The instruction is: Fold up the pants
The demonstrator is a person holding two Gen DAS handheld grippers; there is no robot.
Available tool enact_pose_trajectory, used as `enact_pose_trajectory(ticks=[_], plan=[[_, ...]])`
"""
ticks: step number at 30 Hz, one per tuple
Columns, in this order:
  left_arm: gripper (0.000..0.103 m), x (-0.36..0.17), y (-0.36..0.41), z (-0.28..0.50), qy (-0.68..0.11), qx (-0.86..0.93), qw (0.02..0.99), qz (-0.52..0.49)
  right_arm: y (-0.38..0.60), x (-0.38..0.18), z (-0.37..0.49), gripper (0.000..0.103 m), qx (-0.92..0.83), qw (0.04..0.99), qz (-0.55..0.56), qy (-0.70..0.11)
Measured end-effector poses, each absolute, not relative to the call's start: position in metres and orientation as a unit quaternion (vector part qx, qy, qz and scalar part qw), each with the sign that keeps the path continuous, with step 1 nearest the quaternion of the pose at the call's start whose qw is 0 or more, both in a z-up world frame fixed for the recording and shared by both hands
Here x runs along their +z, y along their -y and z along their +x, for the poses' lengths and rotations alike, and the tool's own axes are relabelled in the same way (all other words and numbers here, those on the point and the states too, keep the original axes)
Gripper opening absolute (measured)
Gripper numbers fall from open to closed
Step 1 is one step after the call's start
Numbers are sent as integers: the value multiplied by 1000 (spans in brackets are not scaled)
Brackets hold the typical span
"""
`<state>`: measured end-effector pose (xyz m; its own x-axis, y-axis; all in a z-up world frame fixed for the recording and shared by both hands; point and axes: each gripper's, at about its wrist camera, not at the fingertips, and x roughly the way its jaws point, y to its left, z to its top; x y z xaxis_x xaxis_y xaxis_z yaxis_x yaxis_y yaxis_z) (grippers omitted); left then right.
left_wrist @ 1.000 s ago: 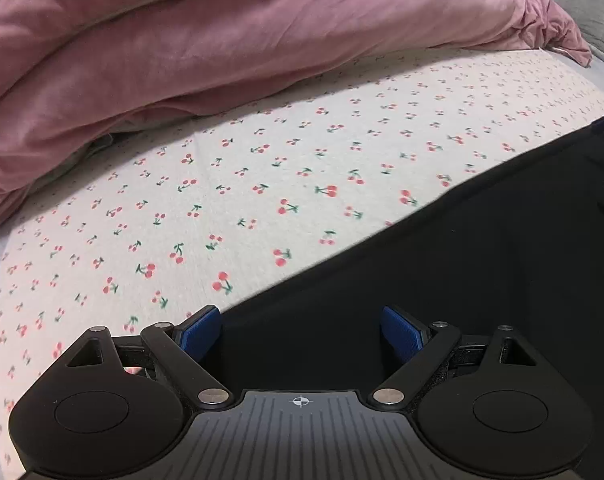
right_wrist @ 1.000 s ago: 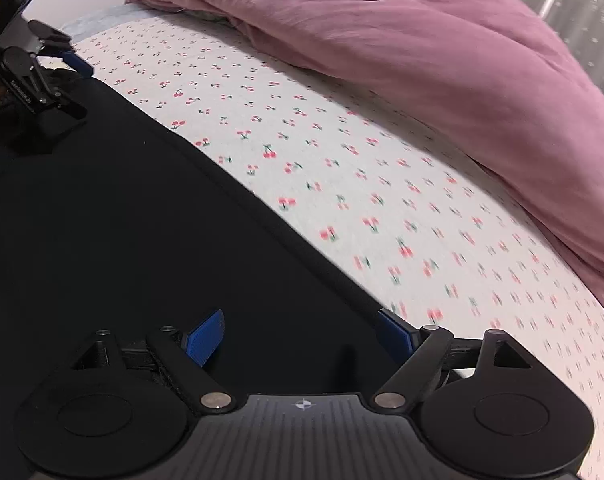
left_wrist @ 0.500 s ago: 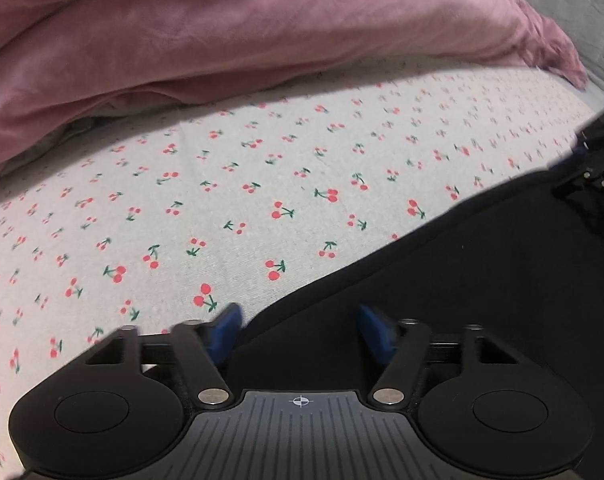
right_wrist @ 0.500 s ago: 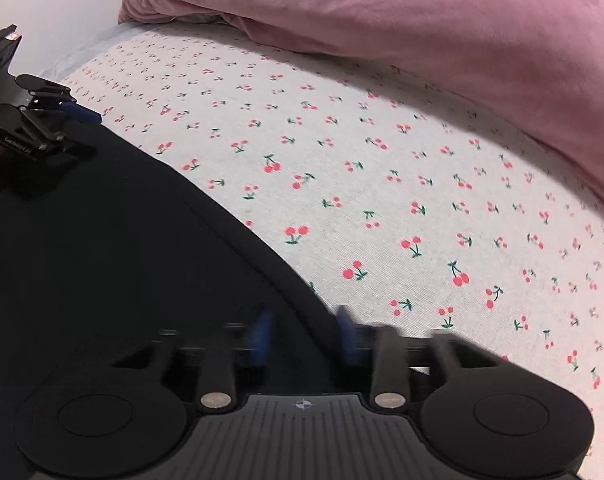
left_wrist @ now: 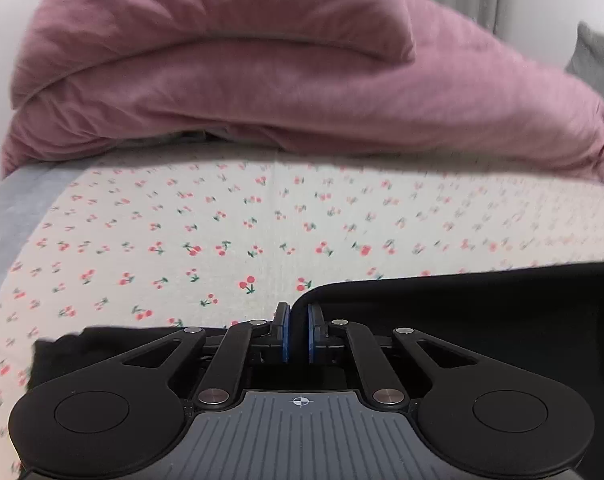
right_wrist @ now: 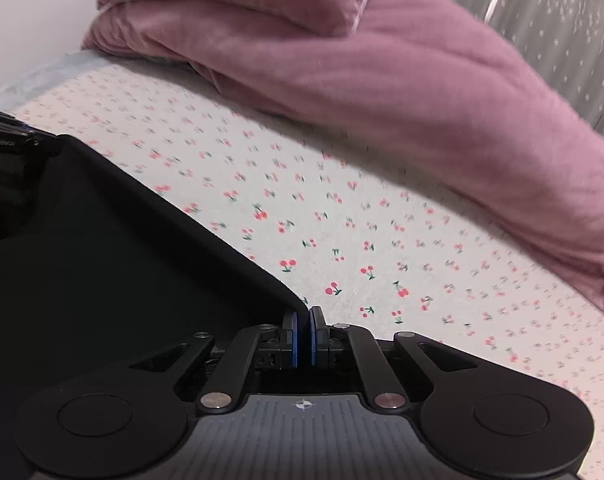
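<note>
I have both sets of jaws clenched on the upper edge of the black pants (right_wrist: pixel 101 264): left gripper (left_wrist: pixel 297 334) at one corner, right gripper (right_wrist: pixel 303 336) at the other. The pants lie on the cherry-print bed sheet (left_wrist: pixel 221 240). I judge the fold not yet made.

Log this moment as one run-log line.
step: edge pinched | left tool: shut on black fabric pants | right tool: shut on pants edge | surface: cherry-print bedsheet
</note>
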<state>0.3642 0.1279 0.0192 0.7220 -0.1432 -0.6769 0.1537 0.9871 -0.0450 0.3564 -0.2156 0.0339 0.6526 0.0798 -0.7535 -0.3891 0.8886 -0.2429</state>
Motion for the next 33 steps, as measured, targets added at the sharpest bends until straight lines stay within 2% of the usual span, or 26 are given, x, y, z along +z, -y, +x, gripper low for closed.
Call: enact_pose_trajectory(ticks=[8, 18, 23, 28, 30, 32, 33], plan=[[6, 56, -141, 283, -315, -82, 945, -38, 201, 75, 257, 5, 129, 908, -217, -336], [6, 41, -150, 159, -297, -85, 949, -66, 189, 49, 134, 2, 132, 922, -215, -294], [6, 11, -163, 126, -326, -89, 936, -95, 190, 24, 115, 2, 146, 920, -186, -313], [7, -16, -182, 108, -359, -95, 917, -145, 189, -14, 107, 4, 149, 904, -167, -364], [9, -18, -187, 103, -364, -102, 912, -160, 185, -30, 110, 8, 147, 887, -174, -401], [14, -17, -191, 97, -359, -107, 913, -162, 181, -32, 110, 9, 139, 887, -178, -404], [15, -16, -193, 95, -356, -111, 913, -167, 180, -30, 112, 13, 136, 886, -170, -410]])
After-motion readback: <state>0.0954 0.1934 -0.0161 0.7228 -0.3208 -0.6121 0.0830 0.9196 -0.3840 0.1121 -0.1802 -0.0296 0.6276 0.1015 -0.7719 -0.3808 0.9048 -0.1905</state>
